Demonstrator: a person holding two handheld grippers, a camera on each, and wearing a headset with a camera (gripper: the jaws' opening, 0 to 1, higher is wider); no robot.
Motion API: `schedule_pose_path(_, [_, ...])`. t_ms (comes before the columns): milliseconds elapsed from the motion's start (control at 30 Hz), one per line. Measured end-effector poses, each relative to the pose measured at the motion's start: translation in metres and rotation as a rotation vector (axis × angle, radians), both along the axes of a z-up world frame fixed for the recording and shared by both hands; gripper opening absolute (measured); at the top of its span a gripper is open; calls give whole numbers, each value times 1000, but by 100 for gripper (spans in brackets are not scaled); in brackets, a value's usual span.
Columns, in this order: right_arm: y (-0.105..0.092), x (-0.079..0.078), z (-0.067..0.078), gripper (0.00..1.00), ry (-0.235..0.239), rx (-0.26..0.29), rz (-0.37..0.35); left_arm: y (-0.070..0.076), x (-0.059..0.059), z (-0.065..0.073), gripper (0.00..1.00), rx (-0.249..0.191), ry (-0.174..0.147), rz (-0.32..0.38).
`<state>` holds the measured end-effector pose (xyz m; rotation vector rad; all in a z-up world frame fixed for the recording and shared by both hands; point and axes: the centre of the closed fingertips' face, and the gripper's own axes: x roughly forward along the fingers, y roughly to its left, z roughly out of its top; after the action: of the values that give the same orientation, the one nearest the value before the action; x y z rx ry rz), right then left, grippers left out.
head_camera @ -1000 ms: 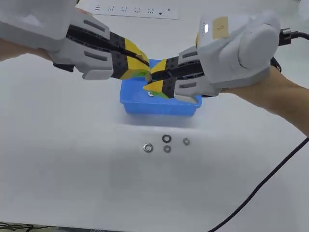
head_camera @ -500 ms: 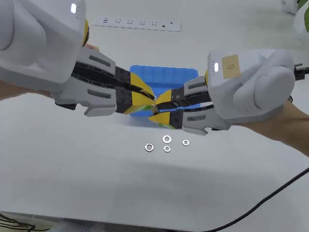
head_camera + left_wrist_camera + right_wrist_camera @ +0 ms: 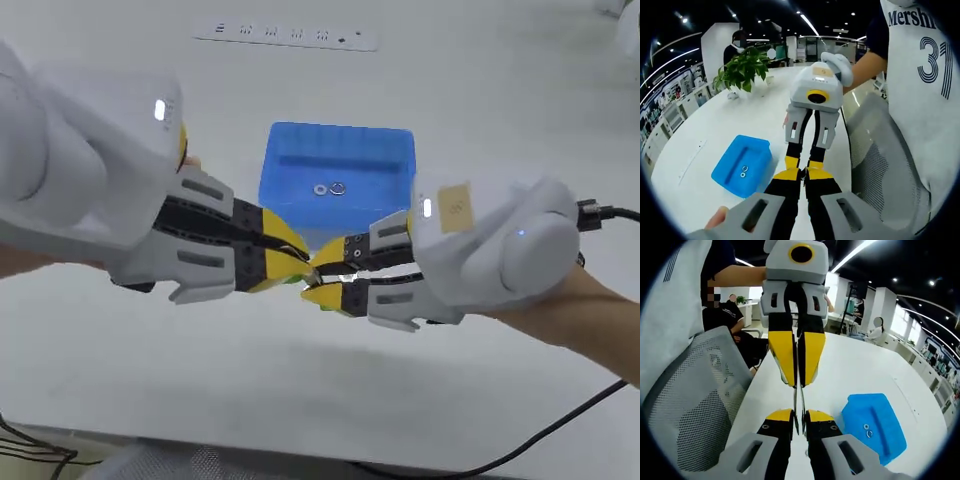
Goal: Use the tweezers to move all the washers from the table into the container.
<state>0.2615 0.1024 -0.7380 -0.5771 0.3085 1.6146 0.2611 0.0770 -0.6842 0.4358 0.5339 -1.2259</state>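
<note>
My left gripper (image 3: pixel 300 268) and right gripper (image 3: pixel 318 280) meet tip to tip just in front of the blue container (image 3: pixel 340 135). Two washers (image 3: pixel 328 189) lie inside it. In the right gripper view the thin metal tweezers (image 3: pixel 795 405) run from the shut jaws of the left gripper (image 3: pixel 799 382) down between the jaws of my right gripper (image 3: pixel 800 422), which are closed around them. In the left gripper view my left gripper (image 3: pixel 804 177) touches the right gripper (image 3: pixel 803 165), with the container (image 3: pixel 742 165) to the left. The table under the grippers is hidden.
A white power strip (image 3: pixel 285 34) lies at the table's far edge. A black cable (image 3: pixel 560 420) trails from the right gripper off the front right. A grey mesh chair (image 3: pixel 880 165) and a person stand beside the table; a potted plant (image 3: pixel 742 70) sits further off.
Both grippers, still tip to tip, have come back from over the container to the table just in front of it. They now cover the loose washers seen earlier. The head camera has also shifted.
</note>
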Motion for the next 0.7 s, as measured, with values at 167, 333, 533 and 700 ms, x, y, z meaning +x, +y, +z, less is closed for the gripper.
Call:
schedule_pose_path(167, [2, -6, -11, 11, 33, -7, 7, 2, -4, -12, 7, 15, 34, -8])
schedule_pose_path(333, [3, 4, -19, 11, 52, 3, -30, 3, 3, -19, 7, 16, 20, 10])
schedule_pose_path(533, [9, 13, -26, 11, 55, 12, -50, 6, 14, -26, 7, 43, 19, 11])
schedule_pose_path(700, [12, 19, -30, 11, 67, 15, -64, 6, 21, -30, 7, 43, 22, 15])
